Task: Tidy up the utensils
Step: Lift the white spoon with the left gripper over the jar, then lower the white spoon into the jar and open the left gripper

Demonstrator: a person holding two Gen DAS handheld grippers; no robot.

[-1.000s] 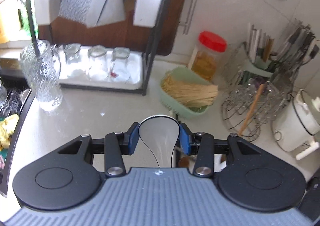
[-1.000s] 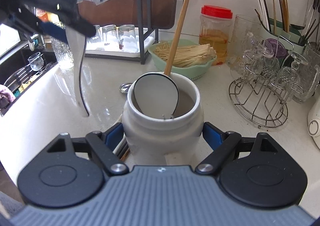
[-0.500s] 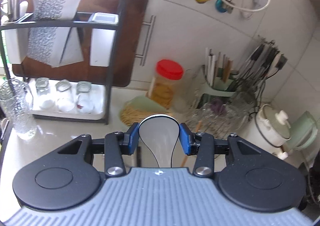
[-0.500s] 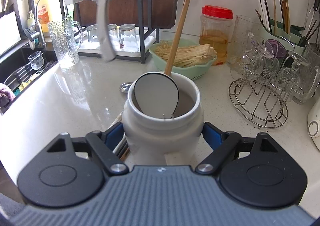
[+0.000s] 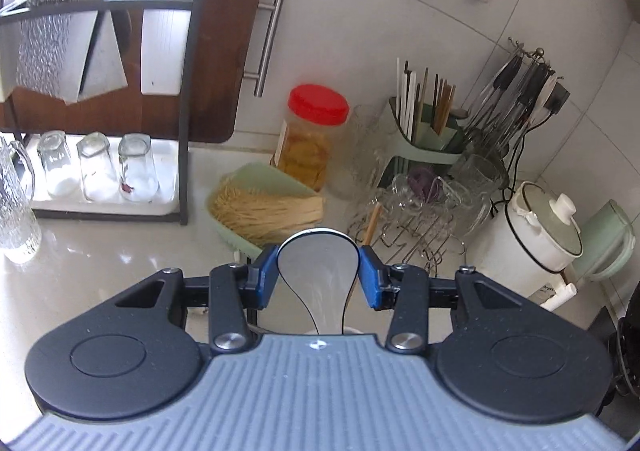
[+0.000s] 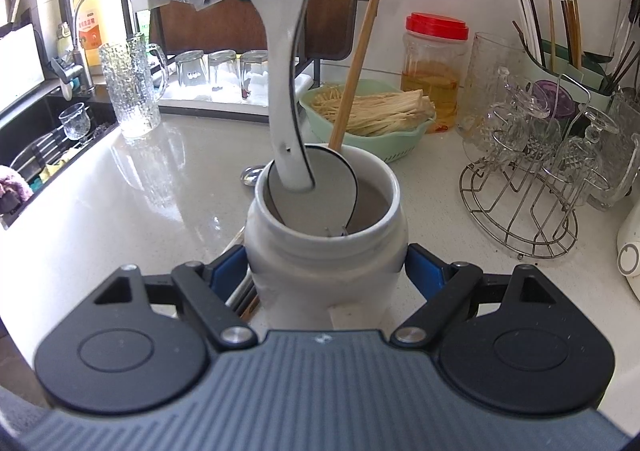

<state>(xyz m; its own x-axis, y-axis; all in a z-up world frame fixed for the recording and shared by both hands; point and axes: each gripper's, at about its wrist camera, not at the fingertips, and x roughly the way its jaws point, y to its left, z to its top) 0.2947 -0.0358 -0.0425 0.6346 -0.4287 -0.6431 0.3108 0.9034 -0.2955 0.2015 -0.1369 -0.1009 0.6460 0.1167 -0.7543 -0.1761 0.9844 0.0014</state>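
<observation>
The left tongs (image 5: pixel 319 277) pinch the bowl of a white ceramic spoon (image 6: pixel 286 63) — handle pointing down, its tip just inside the mouth of the white ceramic jar (image 6: pixel 326 247). The right tongs (image 6: pixel 327 267) clamp that jar on both sides, near the front edge of the desk (image 6: pixel 120 219). Already in the jar are a second white spoon (image 6: pixel 320 187) and a wooden stick (image 6: pixel 358 51), which leans toward the green basket of noodles (image 6: pixel 372 111).

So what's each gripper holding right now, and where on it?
The left gripper pinches a white spoon across its bowl, handle dipping into the white jar. The right gripper clamps that jar's sides.
</observation>
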